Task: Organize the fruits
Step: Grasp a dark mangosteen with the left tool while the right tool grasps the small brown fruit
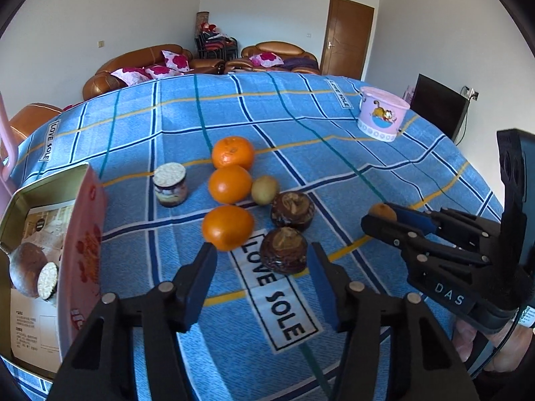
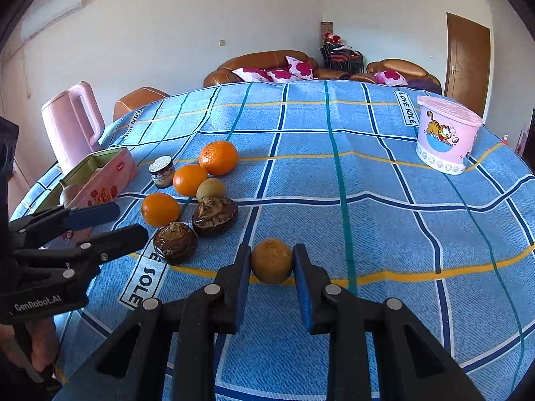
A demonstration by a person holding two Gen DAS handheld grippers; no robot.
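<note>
The right gripper [image 2: 272, 264] pinches a round brown fruit [image 2: 271, 260] that could squirt free, while the left gripper [image 1: 262, 260] – fingers spread, empty – might nudge the nearest orange [image 1: 228, 227] rolling.

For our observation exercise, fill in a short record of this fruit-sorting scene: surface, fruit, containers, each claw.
surface: blue checked tablecloth
oranges: three, in a row
kiwi: one, beside the middle orange
dark wrapped items: two
jar: small, upright
tin: open pink box
tub: pink cartoon tub
right claw: shut on small brownish-orange fruit
left claw: open, empty
</note>
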